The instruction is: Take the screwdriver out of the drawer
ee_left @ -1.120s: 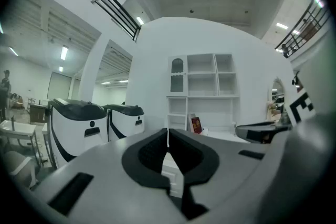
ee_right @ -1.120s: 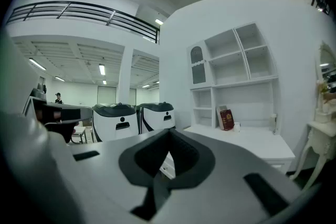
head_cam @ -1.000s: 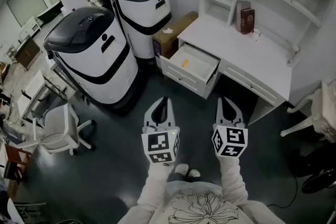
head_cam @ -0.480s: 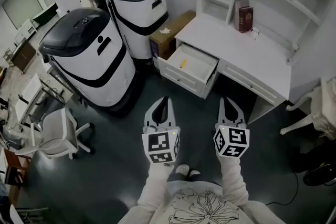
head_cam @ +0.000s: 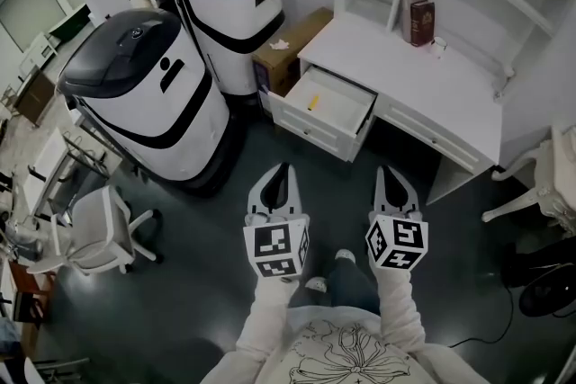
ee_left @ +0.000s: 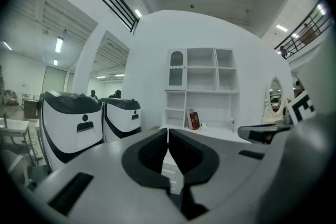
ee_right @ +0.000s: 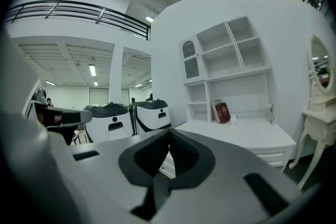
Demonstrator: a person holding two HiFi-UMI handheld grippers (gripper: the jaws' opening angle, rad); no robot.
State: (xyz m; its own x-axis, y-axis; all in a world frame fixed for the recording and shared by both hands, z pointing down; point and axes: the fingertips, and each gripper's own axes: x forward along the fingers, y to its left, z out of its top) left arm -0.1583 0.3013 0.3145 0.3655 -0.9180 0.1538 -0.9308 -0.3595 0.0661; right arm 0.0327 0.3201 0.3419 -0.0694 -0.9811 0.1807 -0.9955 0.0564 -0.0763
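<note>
Open drawer (head_cam: 317,136) with a little yellow screwdriver (head_cam: 313,102) inside. Left gripper (head_cam: 282,168) and right gripper (head_cam: 387,170) pinched shut, holding nothing.

The drawer (head_cam: 315,132) stands pulled out at the counter's (head_cam: 423,81) left end, with the screwdriver (head_cam: 313,102) lying in it. A book (head_cam: 421,21) stands at the counter's back. A cardboard box (head_cam: 286,45) sits left of the counter, with two large machines (head_cam: 148,108) further left. The left hand-held gripper (head_cam: 282,168) and the right hand-held gripper (head_cam: 389,170) are side by side over the floor, well short of the drawer.

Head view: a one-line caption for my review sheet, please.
Shut and empty, the left claw and right claw point toward the open desk drawer holding a small yellow item.
</note>
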